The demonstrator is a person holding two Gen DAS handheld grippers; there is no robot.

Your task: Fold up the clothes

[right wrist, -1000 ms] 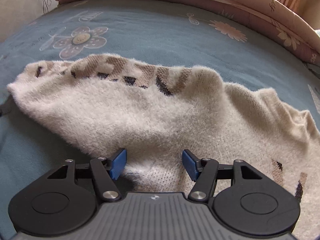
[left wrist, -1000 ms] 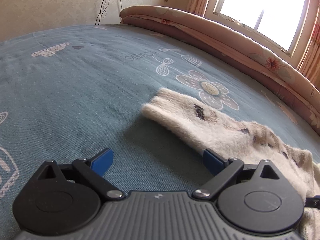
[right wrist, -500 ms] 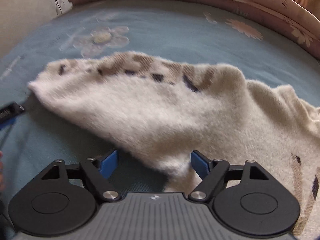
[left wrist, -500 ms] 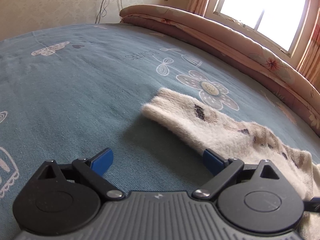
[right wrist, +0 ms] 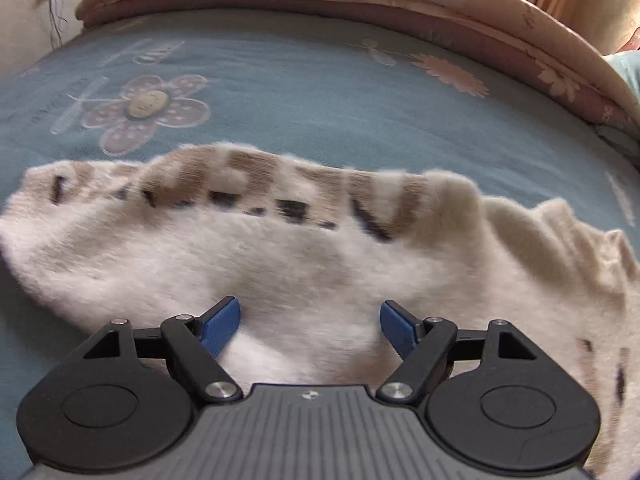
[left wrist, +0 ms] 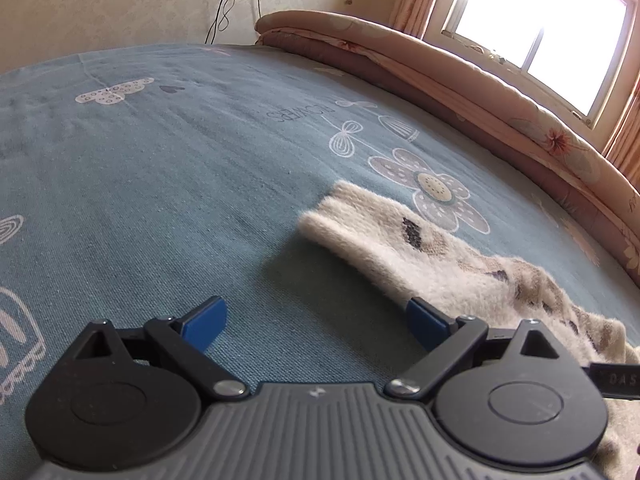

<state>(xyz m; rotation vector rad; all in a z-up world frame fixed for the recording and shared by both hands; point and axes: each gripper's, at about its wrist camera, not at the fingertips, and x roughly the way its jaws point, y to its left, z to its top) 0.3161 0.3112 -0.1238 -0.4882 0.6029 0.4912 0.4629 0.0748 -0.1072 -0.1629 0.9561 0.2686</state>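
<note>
Left wrist: rolled quilt (left wrist: 460, 76) beyond sweater (left wrist: 460, 264), window (left wrist: 540, 36)

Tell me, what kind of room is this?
Most likely a bedroom. A wide bed under a blue flowered sheet fills the view, a rolled-up quilt lies along its far edge beneath a sunny window, and a fluffy cream sweater lies on it.

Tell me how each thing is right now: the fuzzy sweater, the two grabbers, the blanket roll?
Fuzzy sweater: lying rumpled on the bed sheet, sleeve stretched out.
Left gripper: open, holding nothing, above bare sheet.
Right gripper: open over the sweater, jaws just opened wider, gripping nothing.
Rolled quilt: folded along the far edge.
</note>
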